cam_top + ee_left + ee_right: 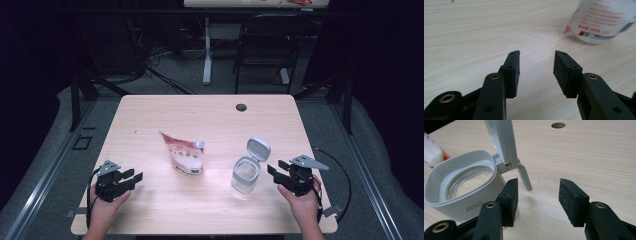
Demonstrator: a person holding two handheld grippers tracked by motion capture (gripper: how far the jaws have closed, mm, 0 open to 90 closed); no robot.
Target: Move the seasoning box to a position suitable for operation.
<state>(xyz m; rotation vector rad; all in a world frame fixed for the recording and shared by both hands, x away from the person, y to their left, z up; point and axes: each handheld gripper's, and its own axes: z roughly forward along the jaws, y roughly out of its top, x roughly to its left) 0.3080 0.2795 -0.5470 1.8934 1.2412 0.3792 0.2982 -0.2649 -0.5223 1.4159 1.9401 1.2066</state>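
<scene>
A clear glass jar (246,175) with a white collar stands right of the table's middle, its flip lid (258,148) hinged up and open. A red and white spouted pouch (185,155) lies on its side near the centre. My right gripper (276,169) is open just right of the jar, apart from it. In the right gripper view the jar (461,195) sits to the left of the open right gripper (538,181), with the lid (501,140) standing above. My left gripper (131,179) is open at the front left, and in its own view the left gripper (537,53) points toward the pouch (601,22), with nothing between the jaws.
The light wooden table (210,115) has a round cable hole (241,107) at the back. Behind the table, a black chair (265,45) and another desk's leg stand on the floor. Bare wood lies between the left gripper and the pouch.
</scene>
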